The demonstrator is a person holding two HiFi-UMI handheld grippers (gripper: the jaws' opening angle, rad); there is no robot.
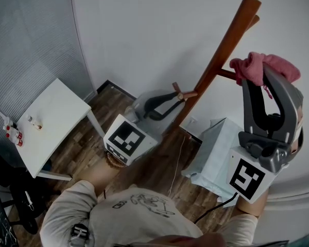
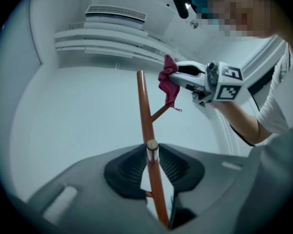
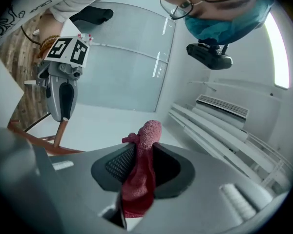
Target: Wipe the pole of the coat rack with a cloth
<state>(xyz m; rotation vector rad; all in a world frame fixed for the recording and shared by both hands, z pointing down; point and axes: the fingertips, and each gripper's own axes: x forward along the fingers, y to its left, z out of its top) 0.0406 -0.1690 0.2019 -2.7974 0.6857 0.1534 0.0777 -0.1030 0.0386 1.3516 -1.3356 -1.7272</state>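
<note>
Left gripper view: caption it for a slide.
Left gripper clamps a coat-rack peg; right gripper holds a pink cloth near the pole top.

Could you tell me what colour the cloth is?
Pinkish red; the cloth shows best in the right gripper view.

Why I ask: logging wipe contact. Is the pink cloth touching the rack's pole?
No, the left gripper view shows a clear gap between the cloth and the pole.

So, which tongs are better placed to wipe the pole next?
Right. The right tongs grip the pink cloth near the top of the pole; the left tongs are clamped on a peg lower down, without cloth.
</note>
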